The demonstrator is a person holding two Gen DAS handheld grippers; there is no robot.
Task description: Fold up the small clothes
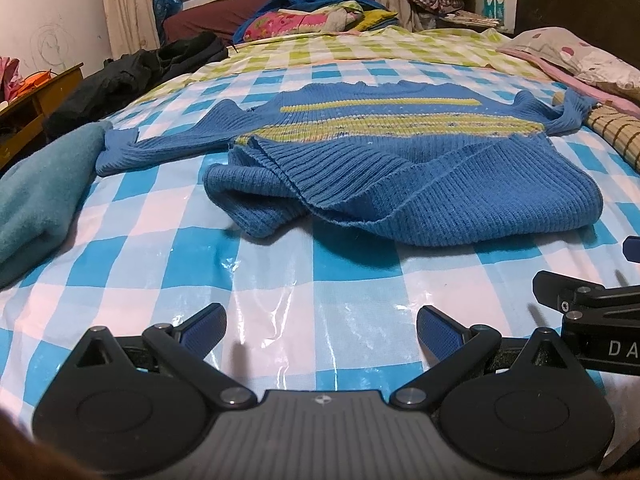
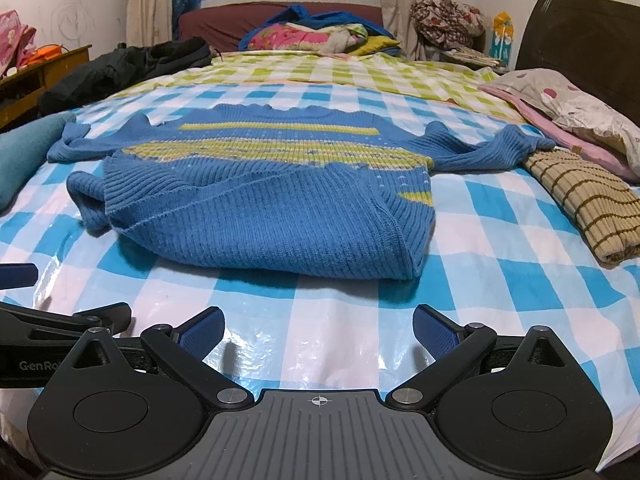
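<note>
**Blue sweater half-folded on bed, both grippers empty**

Blue knit sweater (image 2: 256,196) with yellow-green stripes lies mid-bed on the blue-white checked plastic sheet (image 2: 360,320). Hem end is folded up over the body, ribbed hem edge lying across the striped chest; near fold is bulky, not flat. Both sleeves are spread out sideways, left cuff bunched, right sleeve kinked with its cuff touching the striped piece beside it

Left to right around it:
- teal folded fabric (image 1: 36,200) at left edge of the sheet, just beside the left cuff
- black garment pile (image 1: 132,76) further back left, near a wooden desk (image 2: 44,68)
- colourful bedding heap (image 2: 320,36) at the far end under the window
- beige striped knit (image 2: 588,204), folded, right of the sweater
- pink pillow (image 2: 576,108) behind that, by the dark headboard

Left gripper (image 1: 322,330) hovers low over bare sheet in front of the sweater, jaws spread wide, nothing between them. Right gripper (image 2: 320,330) same: wide apart, empty, side by side with the left. Neither touches the sweater; nothing lies between them and it
</note>
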